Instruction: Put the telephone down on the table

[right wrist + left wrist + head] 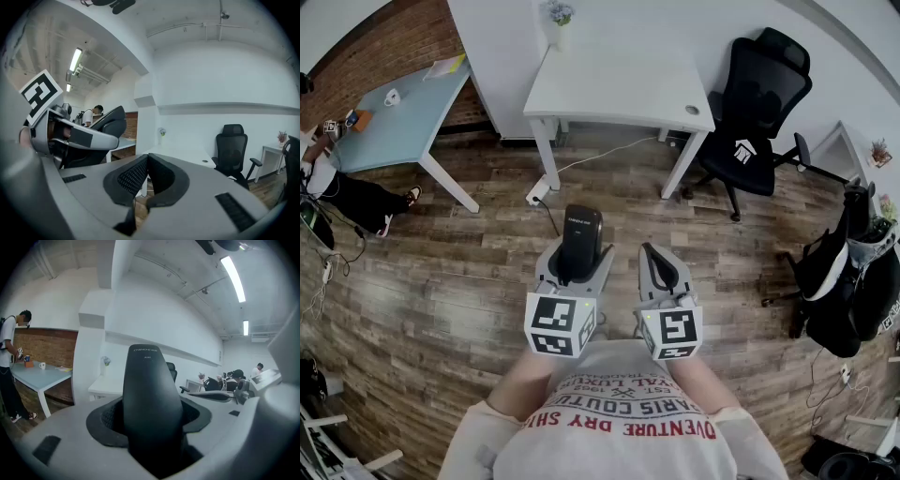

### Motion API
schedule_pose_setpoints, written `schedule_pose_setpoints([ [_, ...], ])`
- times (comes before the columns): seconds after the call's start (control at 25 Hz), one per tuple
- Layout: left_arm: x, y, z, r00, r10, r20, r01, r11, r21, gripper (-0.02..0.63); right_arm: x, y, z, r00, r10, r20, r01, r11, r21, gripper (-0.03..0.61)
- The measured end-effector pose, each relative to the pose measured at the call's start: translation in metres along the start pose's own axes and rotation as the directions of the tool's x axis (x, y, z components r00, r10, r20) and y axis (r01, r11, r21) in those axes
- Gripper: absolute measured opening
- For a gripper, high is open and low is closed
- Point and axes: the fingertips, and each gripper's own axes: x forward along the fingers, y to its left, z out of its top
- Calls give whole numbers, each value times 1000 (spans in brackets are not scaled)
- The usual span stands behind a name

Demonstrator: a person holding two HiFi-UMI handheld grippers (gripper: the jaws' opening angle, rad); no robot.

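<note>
A black telephone handset (580, 236) stands upright between the jaws of my left gripper (579, 262), held in the air above the wooden floor. In the left gripper view the telephone (152, 394) fills the gap and both pads press its sides, so the left gripper (151, 422) is shut on it. My right gripper (652, 255) hangs beside it, a little to the right, shut with nothing in it; its pads (133, 176) meet. The white table (619, 84) stands ahead, well beyond both grippers, and shows as a white table (101, 386) in the left gripper view.
A black office chair (759, 122) stands right of the white table. A light blue table (394, 122) with small items is at the far left, with a person (347, 197) beside it. A power strip (536, 192) and cable lie on the floor. Dark bags (844, 281) sit at the right.
</note>
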Motion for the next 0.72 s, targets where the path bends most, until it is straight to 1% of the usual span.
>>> schedule_pose_setpoints([
  [0.24,0,2,-9,1000,-5,-1,5,1000,-7,305,-1,4,-8,1000,-3,-7,3,1000,-3,25],
  [0.4,-4,4,-6,1000,-4,3,4,1000,-16,305,-2,7,-1,1000,-2,-1,2,1000,-13,25],
  [0.52,-7,8,-7,1000,-1,1,1,1000,-22,305,-1,9,-4,1000,4,-1,-4,1000,21,25],
  [0.64,-8,19,-14,1000,-10,-16,9,999,-54,305,5,17,-9,1000,1,5,-1,999,41,25],
  [0.72,-7,26,-19,1000,-15,-27,13,997,-79,306,10,24,-16,1000,6,-9,-6,999,39,25],
])
